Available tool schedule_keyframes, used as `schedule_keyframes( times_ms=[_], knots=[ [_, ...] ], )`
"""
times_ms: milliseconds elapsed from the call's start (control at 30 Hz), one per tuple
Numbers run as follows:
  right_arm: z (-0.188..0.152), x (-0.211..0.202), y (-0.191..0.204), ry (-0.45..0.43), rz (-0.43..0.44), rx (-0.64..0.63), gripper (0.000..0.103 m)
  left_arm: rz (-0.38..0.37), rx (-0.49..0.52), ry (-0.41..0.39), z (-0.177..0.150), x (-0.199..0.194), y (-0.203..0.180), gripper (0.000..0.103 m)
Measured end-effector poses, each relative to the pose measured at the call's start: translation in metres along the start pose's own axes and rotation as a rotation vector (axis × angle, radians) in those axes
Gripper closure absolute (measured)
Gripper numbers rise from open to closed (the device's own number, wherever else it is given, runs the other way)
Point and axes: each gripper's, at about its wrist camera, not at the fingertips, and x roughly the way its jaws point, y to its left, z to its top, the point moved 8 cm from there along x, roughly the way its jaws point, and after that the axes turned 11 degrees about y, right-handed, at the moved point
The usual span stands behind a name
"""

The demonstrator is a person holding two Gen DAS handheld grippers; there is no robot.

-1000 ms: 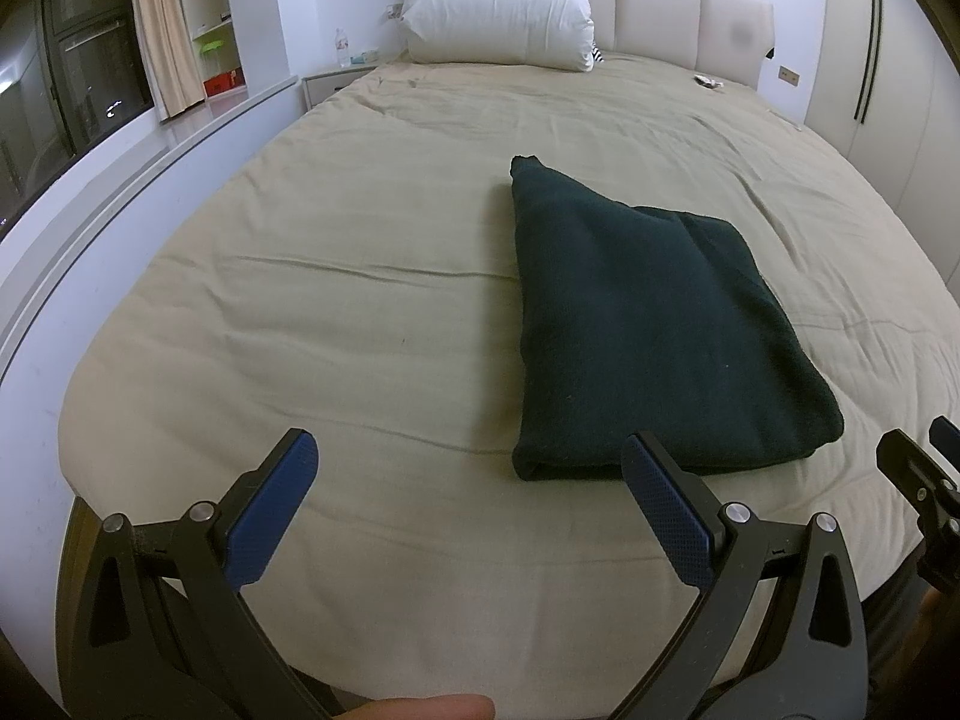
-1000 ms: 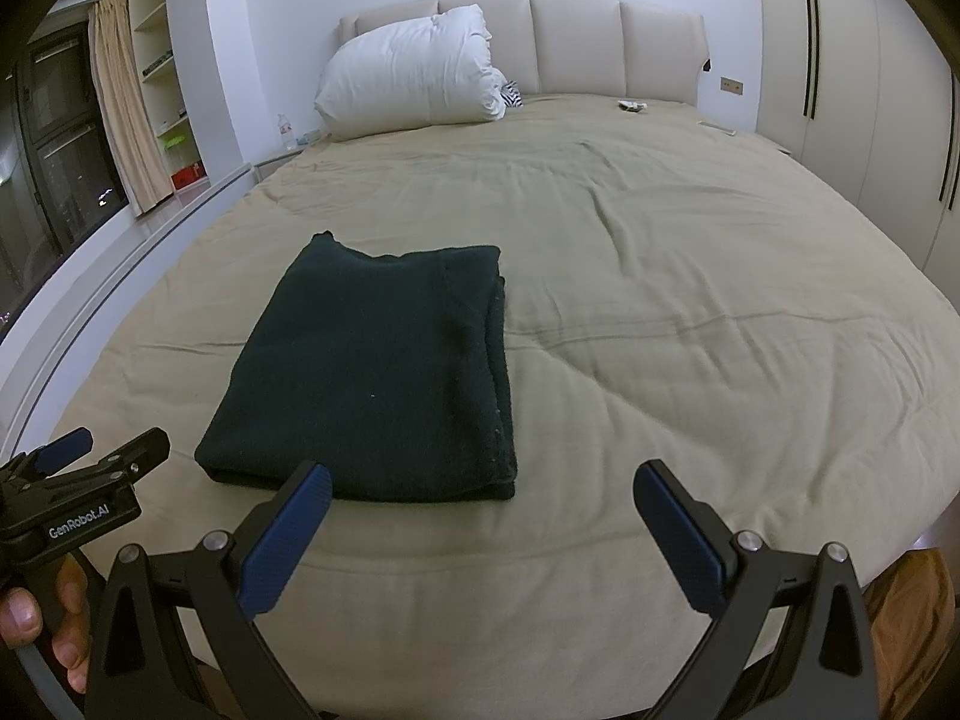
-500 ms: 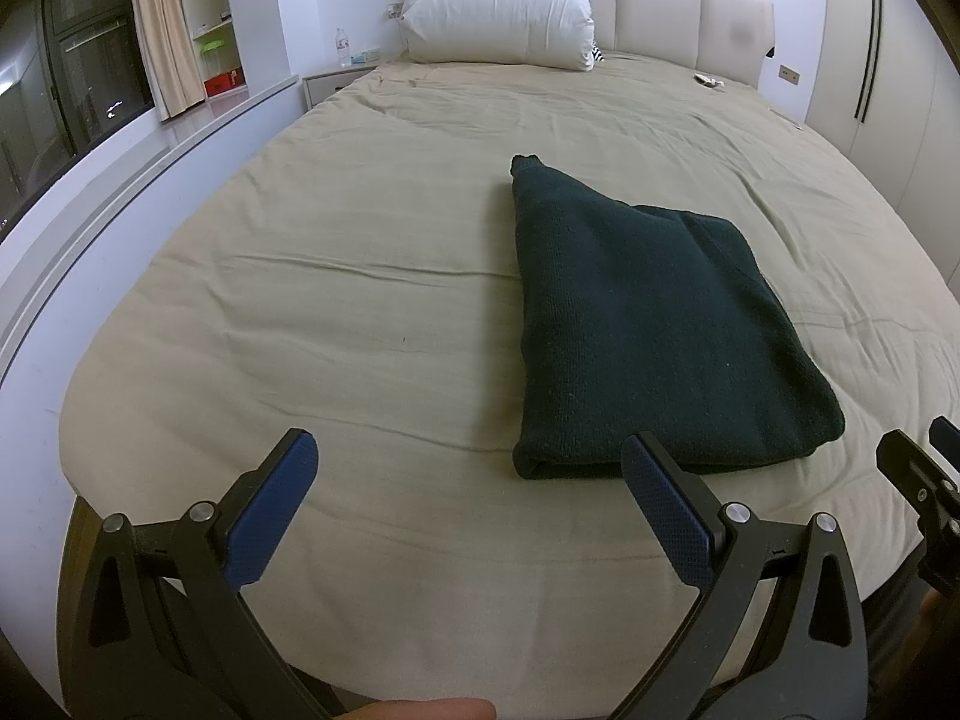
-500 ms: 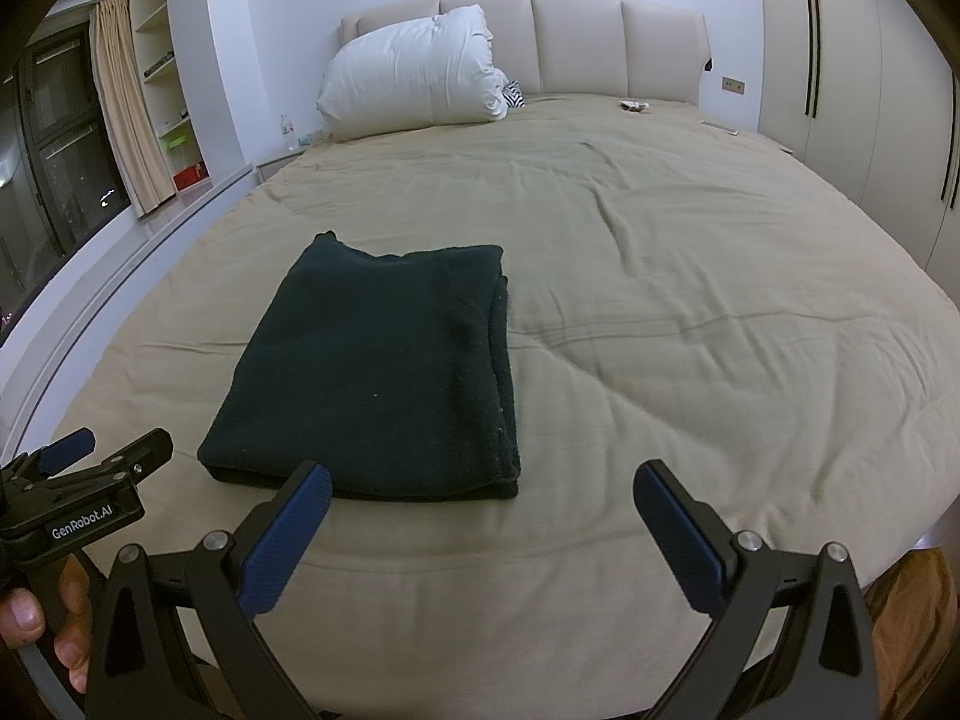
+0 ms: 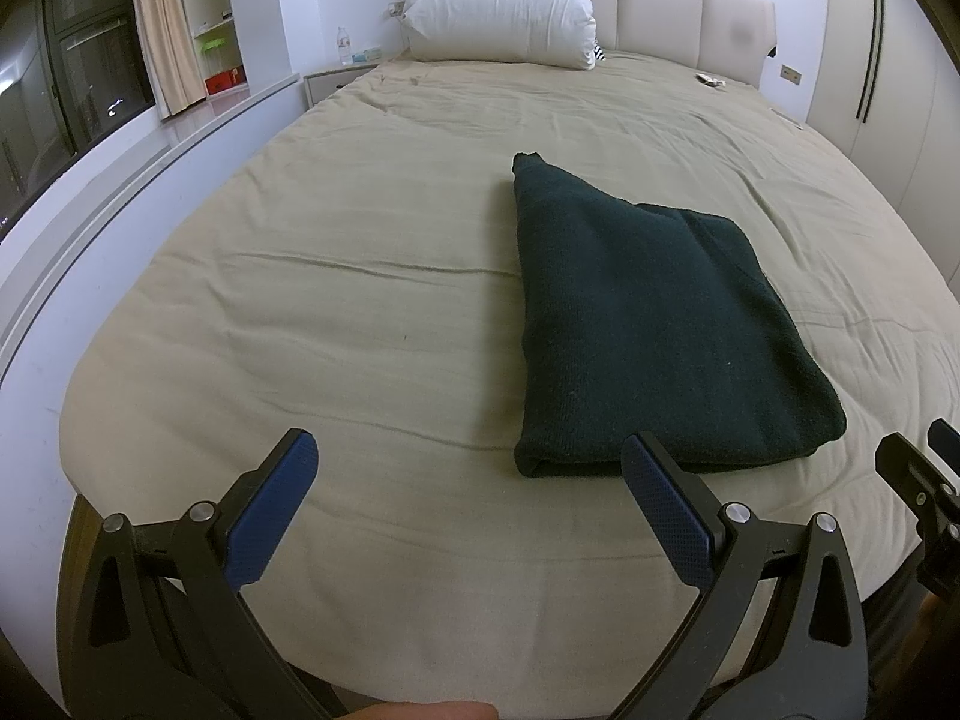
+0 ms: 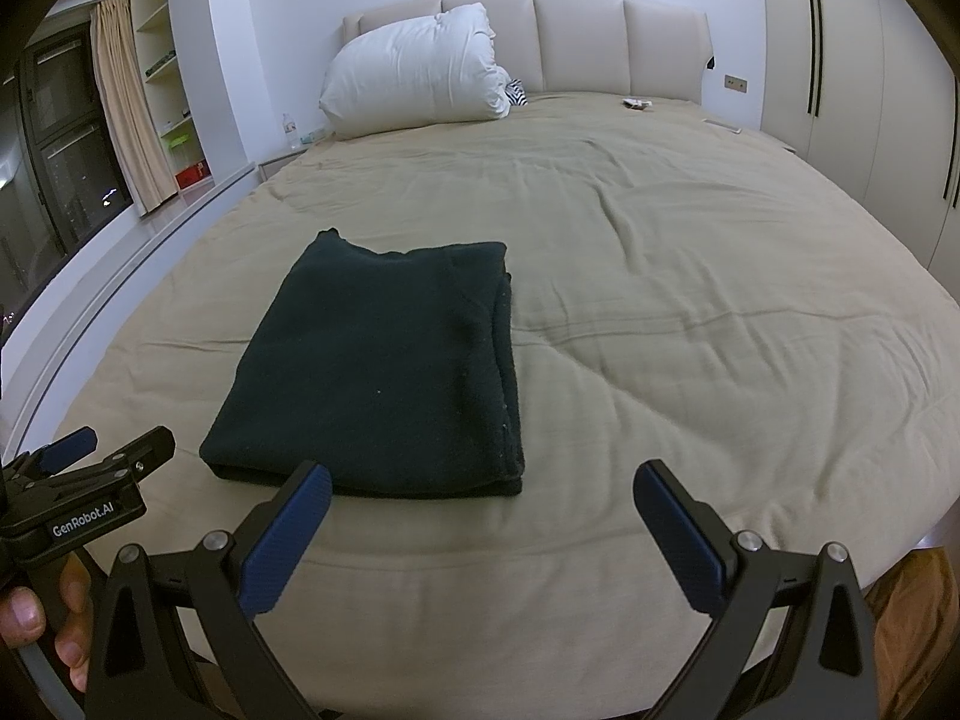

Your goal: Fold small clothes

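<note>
- Left wrist view shows the dark green knitted garment (image 5: 654, 330), folded into a thick rectangle, lying on the beige quilted bed (image 5: 360, 324) near its foot edge, toward the right side of the cover; in the right wrist view the same garment (image 6: 378, 372) sits left of centre.
- Its layers stack evenly, with the open edges along one long side and a small corner poking out at the far end, so the folding looks finished or nearly so.
- The left hand-held gripper (image 5: 465, 504) hangs over the foot edge of the bed with its blue-padded fingers spread wide and nothing between them; its right pad sits just in front of the garment's near edge, not clearly touching it.
- The right hand-held gripper (image 6: 486, 534) is likewise released and empty, held back from the cloth, probably so the folded stack is not disturbed.
- Further out, a white puffy pillow (image 6: 420, 84) rests against the padded headboard (image 6: 600, 42) at the bed's head.
</note>
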Motion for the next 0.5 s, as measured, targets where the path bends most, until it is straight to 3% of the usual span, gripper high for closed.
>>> schedule_keyframes(
  times_ms=[500],
  knots=[
    [-0.0032, -0.0022, 0.0042, 0.003, 0.002, 0.001, 0.000, 0.000, 0.000, 0.000, -0.0012, -0.0003, 0.0003, 0.000]
  ],
)
